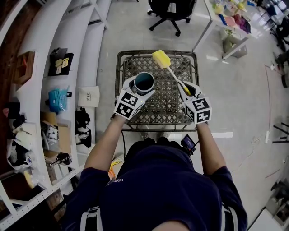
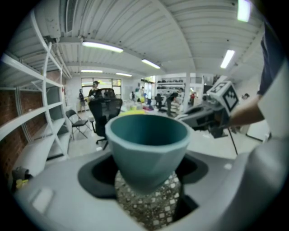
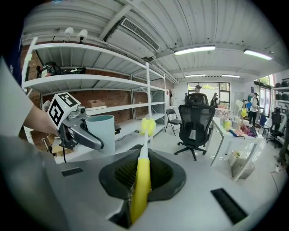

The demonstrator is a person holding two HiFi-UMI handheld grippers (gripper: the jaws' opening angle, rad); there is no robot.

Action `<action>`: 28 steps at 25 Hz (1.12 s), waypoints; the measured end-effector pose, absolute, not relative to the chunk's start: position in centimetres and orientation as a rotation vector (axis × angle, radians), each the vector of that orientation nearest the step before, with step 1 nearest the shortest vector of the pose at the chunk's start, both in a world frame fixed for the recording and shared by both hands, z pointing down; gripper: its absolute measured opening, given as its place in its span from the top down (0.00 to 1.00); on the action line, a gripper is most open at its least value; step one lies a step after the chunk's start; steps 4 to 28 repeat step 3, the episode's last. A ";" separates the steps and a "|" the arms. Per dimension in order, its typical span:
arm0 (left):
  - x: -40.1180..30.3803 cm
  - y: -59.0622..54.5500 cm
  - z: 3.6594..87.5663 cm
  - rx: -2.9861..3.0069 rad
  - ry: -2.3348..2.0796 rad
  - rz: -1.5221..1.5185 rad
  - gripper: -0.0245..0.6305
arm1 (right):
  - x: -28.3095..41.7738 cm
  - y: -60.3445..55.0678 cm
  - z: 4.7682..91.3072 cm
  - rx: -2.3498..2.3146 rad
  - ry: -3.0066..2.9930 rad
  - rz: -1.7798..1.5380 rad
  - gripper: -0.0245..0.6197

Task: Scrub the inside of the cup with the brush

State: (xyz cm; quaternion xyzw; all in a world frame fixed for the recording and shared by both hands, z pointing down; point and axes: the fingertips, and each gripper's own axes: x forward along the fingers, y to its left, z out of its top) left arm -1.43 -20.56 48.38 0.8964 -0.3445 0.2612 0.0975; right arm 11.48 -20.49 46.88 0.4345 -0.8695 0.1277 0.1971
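Note:
A teal cup is held upright above the wire-mesh table, with my left gripper shut on its lower body. In the left gripper view the cup fills the middle, its mouth open upward and empty. My right gripper is shut on the yellow handle of a brush. Its yellow sponge head points up and away, just right of and beyond the cup, outside it. In the right gripper view the brush runs forward between the jaws, and the cup stands to its left.
White shelving with small items runs along the left. A black office chair stands beyond the table, and a white desk with clutter is at the far right. Pale floor surrounds the table.

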 end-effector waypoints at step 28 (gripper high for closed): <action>-1.0 -20.8 48.5 2.656 -1.014 0.776 0.40 | 11.7 -20.8 46.9 1.217 -2.436 0.357 0.91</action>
